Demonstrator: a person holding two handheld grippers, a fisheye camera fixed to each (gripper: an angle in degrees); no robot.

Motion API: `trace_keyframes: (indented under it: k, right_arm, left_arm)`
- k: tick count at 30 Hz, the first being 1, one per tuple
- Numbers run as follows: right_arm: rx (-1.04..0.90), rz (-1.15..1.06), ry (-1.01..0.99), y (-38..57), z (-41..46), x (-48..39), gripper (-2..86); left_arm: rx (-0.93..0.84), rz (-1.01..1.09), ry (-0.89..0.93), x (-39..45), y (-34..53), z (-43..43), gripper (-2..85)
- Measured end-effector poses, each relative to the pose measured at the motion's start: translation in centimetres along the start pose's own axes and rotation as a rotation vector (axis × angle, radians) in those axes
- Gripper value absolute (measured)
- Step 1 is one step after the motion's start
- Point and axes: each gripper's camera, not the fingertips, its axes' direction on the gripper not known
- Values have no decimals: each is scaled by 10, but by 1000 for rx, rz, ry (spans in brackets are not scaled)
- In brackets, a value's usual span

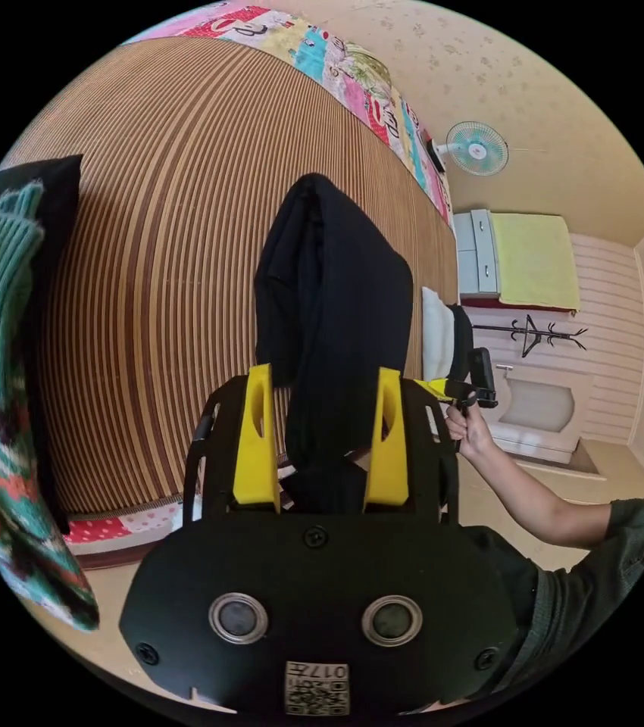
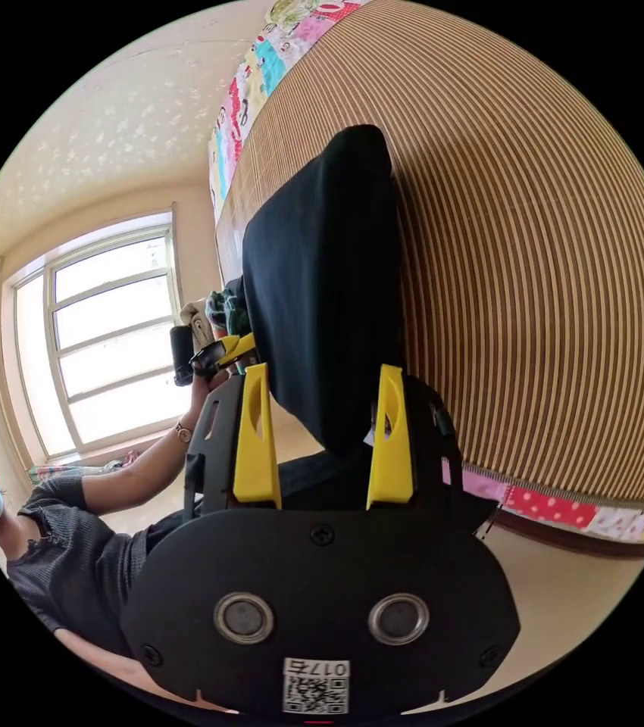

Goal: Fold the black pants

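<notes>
The black pants (image 1: 329,303) lie in a long doubled-up strip on the striped bamboo mat (image 1: 163,265), one end running down between the yellow jaws of my left gripper (image 1: 323,375). Those jaws stand wide apart, open, with the cloth loose between them. In the right gripper view the same pants (image 2: 322,280) reach from the mat (image 2: 534,265) into my right gripper (image 2: 324,371), also open around the cloth. Each view catches the other gripper at the pants' side in a hand: the right one (image 1: 462,390) and the left one (image 2: 216,352).
A green and red knitted garment (image 1: 4,341) lies at the mat's left. A patchwork quilt (image 1: 352,76) borders the mat. A person's arm (image 1: 534,500) reaches in. A wall fan (image 1: 477,148), a cabinet (image 1: 477,254) and a window (image 2: 102,341) stand beyond. More clothes (image 2: 216,307) are heaped nearby.
</notes>
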Motion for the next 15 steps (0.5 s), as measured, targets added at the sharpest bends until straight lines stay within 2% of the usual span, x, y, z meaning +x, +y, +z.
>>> trace_keyframes:
  k: [3,6,8,10,12,15]
  right_arm:
    - [-50,9,-11,-33,16,17,233]
    - [-98,59,-65,-44,36,43,223]
    - [-63,71,-117,-38,39,54,205]
    - [-17,101,-178,-27,40,63,183]
    - [-42,133,-259,-11,43,67,147]
    - [-95,95,-268,14,43,52,123]
  left_arm:
    - [-71,-25,30,-21,-31,17,221]
    - [-192,-55,83,-37,-40,40,224]
    - [-179,-69,99,-42,-33,40,215]
    - [-154,-118,146,-51,-19,34,188]
    - [-170,-148,230,-57,-6,36,153]
    - [-137,-118,257,-56,19,17,107]
